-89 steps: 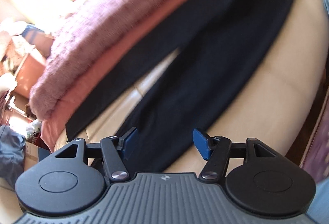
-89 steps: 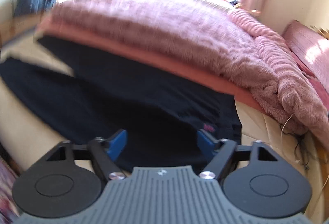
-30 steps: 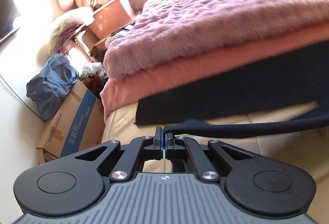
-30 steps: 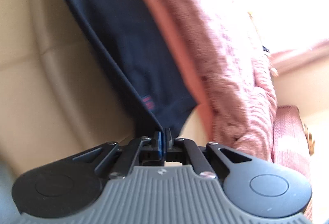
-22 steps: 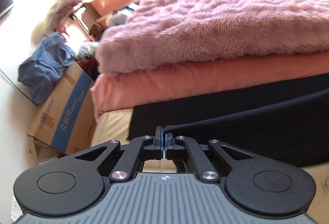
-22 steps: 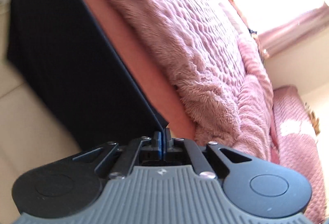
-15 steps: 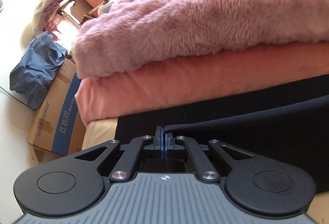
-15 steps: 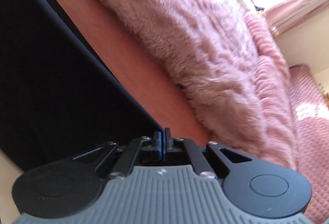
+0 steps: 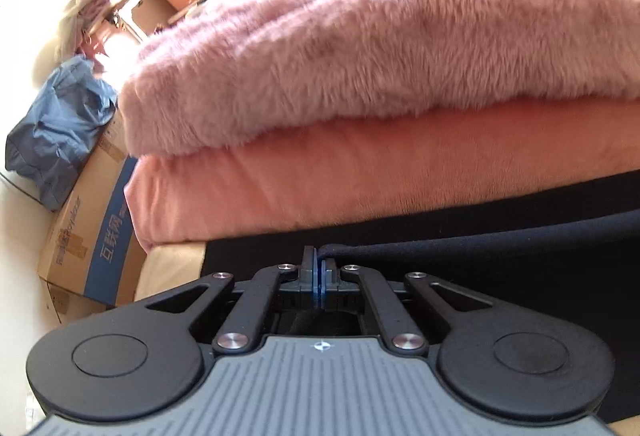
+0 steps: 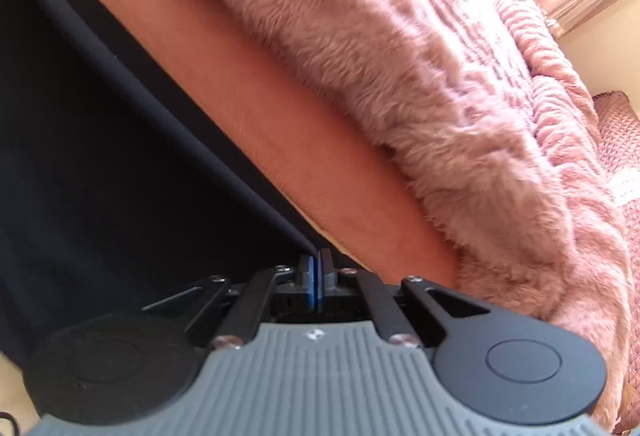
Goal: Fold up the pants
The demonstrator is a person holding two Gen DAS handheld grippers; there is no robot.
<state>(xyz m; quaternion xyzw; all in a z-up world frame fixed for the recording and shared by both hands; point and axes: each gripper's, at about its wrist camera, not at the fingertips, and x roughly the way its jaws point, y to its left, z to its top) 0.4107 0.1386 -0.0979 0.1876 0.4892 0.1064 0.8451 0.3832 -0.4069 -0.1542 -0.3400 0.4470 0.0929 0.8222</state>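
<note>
The dark navy pants (image 9: 500,260) lie on a beige surface against the folded pink blankets. My left gripper (image 9: 319,260) is shut on the hem edge of one leg, which runs off to the right over the other leg. My right gripper (image 10: 316,262) is shut on the edge of the pants (image 10: 100,164) at the other end; the cloth spreads to the left. Both grippers are close to the blanket stack.
A fluffy pink blanket (image 9: 400,36) sits on a salmon folded blanket (image 9: 360,188) right behind the pants; both also show in the right wrist view (image 10: 440,76). A cardboard box (image 9: 92,236) and a blue bag (image 9: 60,128) stand at the left.
Both grippers closed on the pants' near edge and carried it toward the pink blankets, laying one leg over the other. The blankets now fill the views.
</note>
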